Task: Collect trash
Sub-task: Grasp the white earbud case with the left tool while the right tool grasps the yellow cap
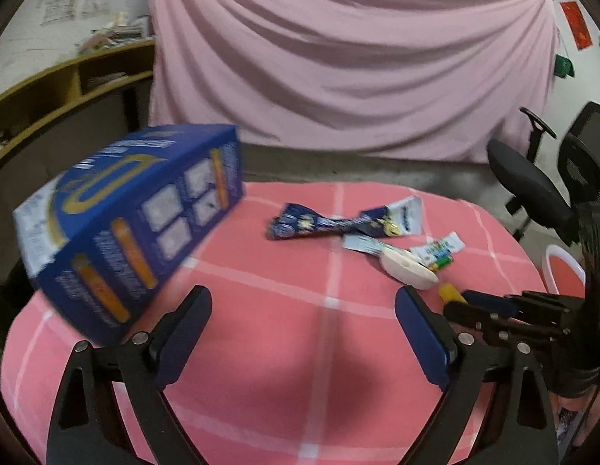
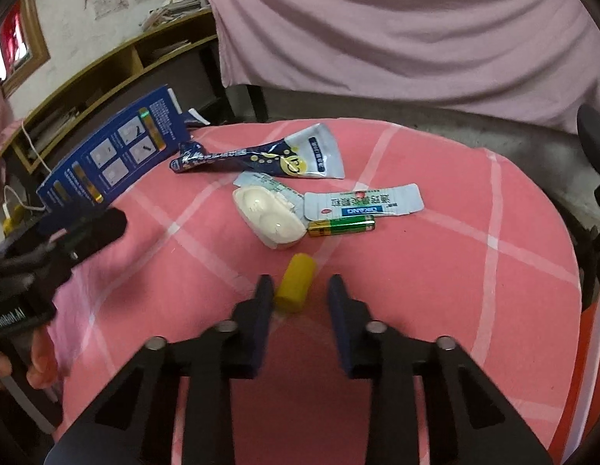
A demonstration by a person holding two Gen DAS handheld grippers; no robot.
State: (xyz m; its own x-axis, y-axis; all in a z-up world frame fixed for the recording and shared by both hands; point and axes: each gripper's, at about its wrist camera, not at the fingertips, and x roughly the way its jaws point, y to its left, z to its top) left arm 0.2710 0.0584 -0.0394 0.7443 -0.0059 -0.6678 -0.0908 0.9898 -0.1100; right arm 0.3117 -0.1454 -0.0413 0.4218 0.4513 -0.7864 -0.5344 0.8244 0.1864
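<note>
1. A round tabletop (image 2: 474,232) under a pink checked cloth carries a small scatter of trash. A white plastic case (image 2: 267,215) near its middle serves as the landmark here.

2. Just in front of the white case lies a short yellow cap (image 2: 296,286). The right hand-held gripper (image 2: 300,294) sits low over it, fingers parted on either side and the cap lying between them. It is not pinched; this looks like lining up for a pick.

3. Just right of the case lies a green battery (image 2: 341,226), touching a torn white card wrapper (image 2: 361,203) behind it.

4. Behind the case lies an empty blue and silver pouch (image 2: 269,157), crumpled and flat.

5. Far left of the case, a dark blue box (image 1: 133,228) sits tilted at the tabletop's edge. From these views I cannot tell what holds it up.

6. The left hand-held gripper (image 1: 303,333) hovers left of the case with its fingers spread wide and nothing between them. The box stands just beyond its left finger, so it may be the next thing that hand reaches for.

7. A pink bin with a white rim (image 1: 563,275) shows beyond the tabletop's right edge, probably where the trash goes.
</note>
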